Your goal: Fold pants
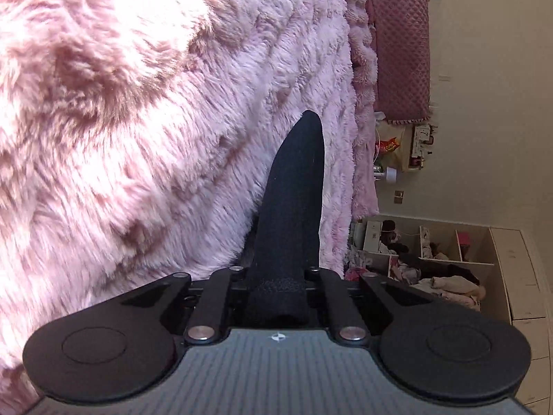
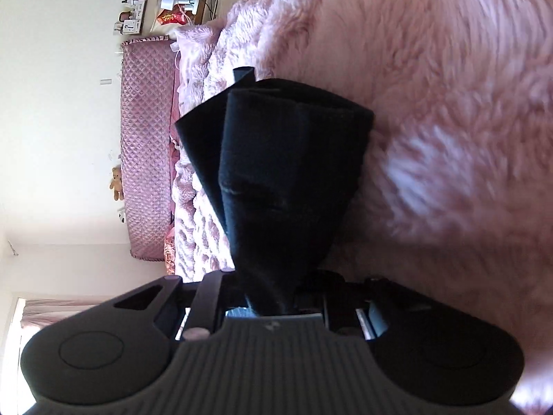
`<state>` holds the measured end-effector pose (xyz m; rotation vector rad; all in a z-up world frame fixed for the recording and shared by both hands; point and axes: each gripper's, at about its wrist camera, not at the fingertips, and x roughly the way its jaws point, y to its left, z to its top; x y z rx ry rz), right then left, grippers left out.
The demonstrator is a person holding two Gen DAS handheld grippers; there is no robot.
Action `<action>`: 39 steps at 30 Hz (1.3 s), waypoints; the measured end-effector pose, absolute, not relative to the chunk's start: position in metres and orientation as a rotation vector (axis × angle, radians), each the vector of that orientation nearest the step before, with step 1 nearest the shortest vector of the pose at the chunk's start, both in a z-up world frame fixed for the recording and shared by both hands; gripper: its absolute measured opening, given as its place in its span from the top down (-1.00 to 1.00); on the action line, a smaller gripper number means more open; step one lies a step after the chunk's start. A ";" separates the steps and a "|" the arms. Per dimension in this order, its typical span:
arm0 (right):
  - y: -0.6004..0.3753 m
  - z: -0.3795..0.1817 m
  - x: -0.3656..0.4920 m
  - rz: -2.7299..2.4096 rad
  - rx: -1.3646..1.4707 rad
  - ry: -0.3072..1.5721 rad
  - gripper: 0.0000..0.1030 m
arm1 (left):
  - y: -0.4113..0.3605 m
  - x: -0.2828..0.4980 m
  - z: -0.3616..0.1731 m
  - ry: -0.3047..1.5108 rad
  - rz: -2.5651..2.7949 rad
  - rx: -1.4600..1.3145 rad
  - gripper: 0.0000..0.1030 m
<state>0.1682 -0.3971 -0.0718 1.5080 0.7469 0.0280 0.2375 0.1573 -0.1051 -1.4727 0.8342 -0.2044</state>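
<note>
- Left gripper (image 1: 293, 186) — closed down on a narrow strip of the pants (image 1: 297, 173); the black cloth runs out forward from the jaws to a rounded tip, so the fingers themselves are hidden under it
- Right gripper (image 2: 273, 228) — closed on a thicker bunch of the pants; the cloth fans out ahead of the jaws into a wide, layered fold, with a flat flap off to the tool's left side of the view
- Pants: black, soft knit; both held portions lie against or just over the blanket (image 1: 138, 121). Whether they are lifted clear of it cannot be told
- Blanket — pink, long-pile, fills the space ahead of and beside each tool; likely to drag on the cloth
- Headboard (image 2: 147, 148): quilted pink, well beyond the right gripper
- Shelves (image 1: 432, 259) with heaped clothes, far off past the left gripper
- Step in hand, as judged — both edges pinched, ready to carry one end of the pants over the other
- Next move calls for: lifting both grips together at an even height, keeping the cloth taut between them, laying the held edge squarely on the far part, and only then letting go
- Risk — the left hold looks thin and could slip out
</note>
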 end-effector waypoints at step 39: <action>-0.368 0.073 -0.032 -0.211 0.471 0.594 0.48 | 0.170 0.113 -0.074 0.877 -0.170 -0.755 0.46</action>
